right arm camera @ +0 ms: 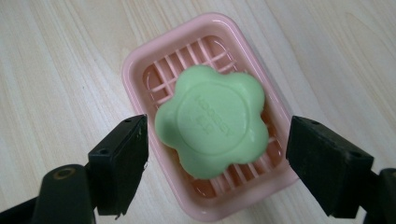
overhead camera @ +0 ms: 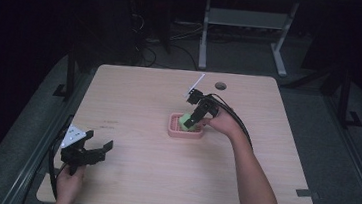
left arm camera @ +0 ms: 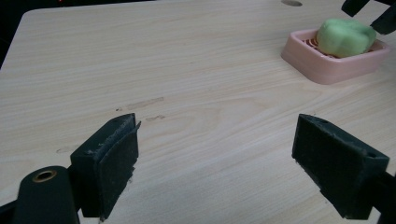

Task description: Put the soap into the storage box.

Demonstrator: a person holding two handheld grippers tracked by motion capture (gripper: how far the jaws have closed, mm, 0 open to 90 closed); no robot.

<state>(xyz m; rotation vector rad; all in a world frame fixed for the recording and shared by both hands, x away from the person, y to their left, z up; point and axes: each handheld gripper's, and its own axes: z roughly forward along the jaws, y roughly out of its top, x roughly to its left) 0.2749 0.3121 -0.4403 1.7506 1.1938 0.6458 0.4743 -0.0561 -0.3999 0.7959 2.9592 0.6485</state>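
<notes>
A green flower-shaped soap lies on the slatted floor of a pink soap dish near the middle of the wooden table. My right gripper hovers just above the dish, jaws open on either side of the soap and not touching it. My left gripper rests low at the table's front left, open with nothing between its jaws; from the left gripper view the dish and soap sit far off at the upper right.
A round cable hole is cut in the table near its far edge. Faint scuff marks show on the wood ahead of the left gripper. Beyond the table stand a white desk frame and loose cables on the dark floor.
</notes>
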